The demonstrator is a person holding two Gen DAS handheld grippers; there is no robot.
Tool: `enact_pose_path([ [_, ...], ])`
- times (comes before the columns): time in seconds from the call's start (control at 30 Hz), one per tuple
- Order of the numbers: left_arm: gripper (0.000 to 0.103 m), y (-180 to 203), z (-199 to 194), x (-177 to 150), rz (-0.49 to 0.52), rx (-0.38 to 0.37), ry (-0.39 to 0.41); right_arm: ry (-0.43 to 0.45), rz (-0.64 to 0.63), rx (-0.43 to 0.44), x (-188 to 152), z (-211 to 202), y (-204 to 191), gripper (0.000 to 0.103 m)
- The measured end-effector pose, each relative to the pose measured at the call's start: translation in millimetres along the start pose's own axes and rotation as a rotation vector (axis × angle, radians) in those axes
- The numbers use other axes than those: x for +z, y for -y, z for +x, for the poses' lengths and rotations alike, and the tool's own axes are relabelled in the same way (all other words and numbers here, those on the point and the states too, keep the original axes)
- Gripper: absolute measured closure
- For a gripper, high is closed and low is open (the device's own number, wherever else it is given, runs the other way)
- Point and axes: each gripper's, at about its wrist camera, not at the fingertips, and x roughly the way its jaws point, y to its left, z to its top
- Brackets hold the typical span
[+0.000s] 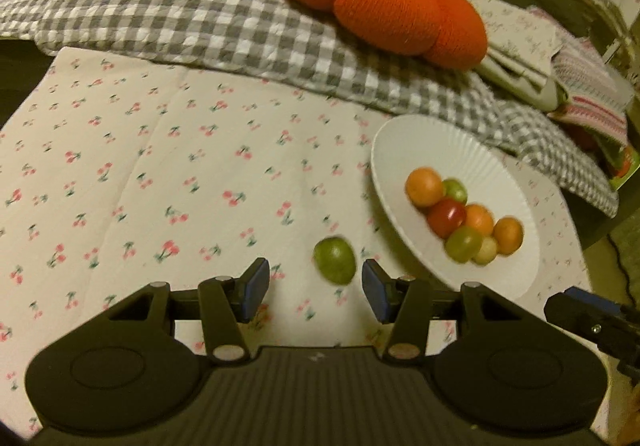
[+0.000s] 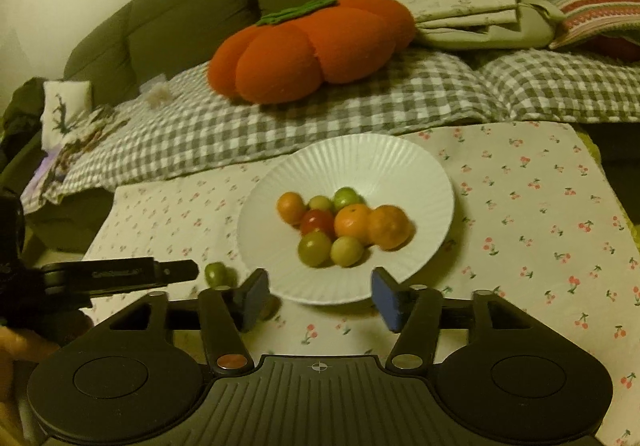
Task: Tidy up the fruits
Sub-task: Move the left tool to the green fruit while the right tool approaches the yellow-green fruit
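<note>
Here my left tongs point(image 1: 315, 288) hang over the cherry-print cloth point(image 1: 160, 174) with their blue pads apart and touching nothing; a loose green fruit point(image 1: 334, 260) lies on the cloth just ahead of the gap between them, near the white plate point(image 1: 436, 142) but outside it. My right tongs point(image 2: 320, 296) are also empty, their jaws spread wide over the near rim of that plate. On the plate sits a close cluster of fruits point(image 2: 344, 224): three orange ones, a red one and several green ones, touching one another. Beyond the cloth a grey checked blanket point(image 2: 320, 114) covers the sofa, and on it rests a big orange pumpkin-shaped cushion point(image 2: 308, 54) beside a stack of folded linens point(image 2: 464, 2).
</note>
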Motion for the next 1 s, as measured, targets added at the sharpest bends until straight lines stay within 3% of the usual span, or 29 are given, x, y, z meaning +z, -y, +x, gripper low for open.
enact_pose_path([
  [0.2,0.043,8,-5,-5,0.048,0.051,0.015,-0.036,-0.068,0.026,-12,6,-21,0.037],
  [0.37,0.036,8,-3,-6,0.054,0.067,0.012,-0.077,-0.124,0.038,-28,14,-40,0.028],
  [0.63,0.033,11,11,-8,0.095,0.100,0.004,-0.107,-0.177,0.025,-45,31,-53,0.027],
  [1.0,0.032,20,27,-11,0.127,0.077,0.022,-0.092,-0.203,-0.020,-51,47,-55,0.027],
])
